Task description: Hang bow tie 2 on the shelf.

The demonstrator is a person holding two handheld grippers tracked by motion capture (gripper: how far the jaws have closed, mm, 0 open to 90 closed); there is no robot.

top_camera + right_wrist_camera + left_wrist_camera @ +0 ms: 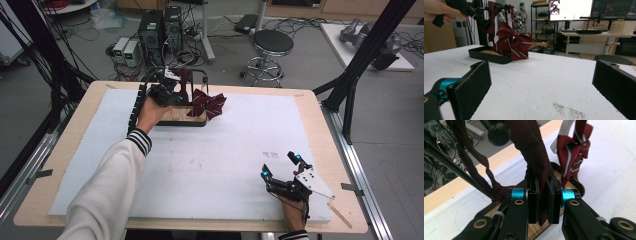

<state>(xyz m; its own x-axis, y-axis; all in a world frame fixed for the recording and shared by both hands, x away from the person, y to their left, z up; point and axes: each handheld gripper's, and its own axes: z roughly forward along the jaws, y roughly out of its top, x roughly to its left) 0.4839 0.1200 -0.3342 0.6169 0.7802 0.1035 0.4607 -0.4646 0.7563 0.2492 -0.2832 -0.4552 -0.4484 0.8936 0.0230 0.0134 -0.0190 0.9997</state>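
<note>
left claw [543, 202] pinching dark red tie [534, 152], hanging vertical frm rack [202, 80]

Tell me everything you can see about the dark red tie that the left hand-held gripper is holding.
The dark red tie is a plain, finely textured woven fabric, deep maroon with no stripes. It hangs from the black rack above the wooden base. Its broad end drops between the jaws of the left hand-held gripper, which are shut on it. A narrower, twisted strand loops down at the side. The striped bow hangs beside it.
</note>
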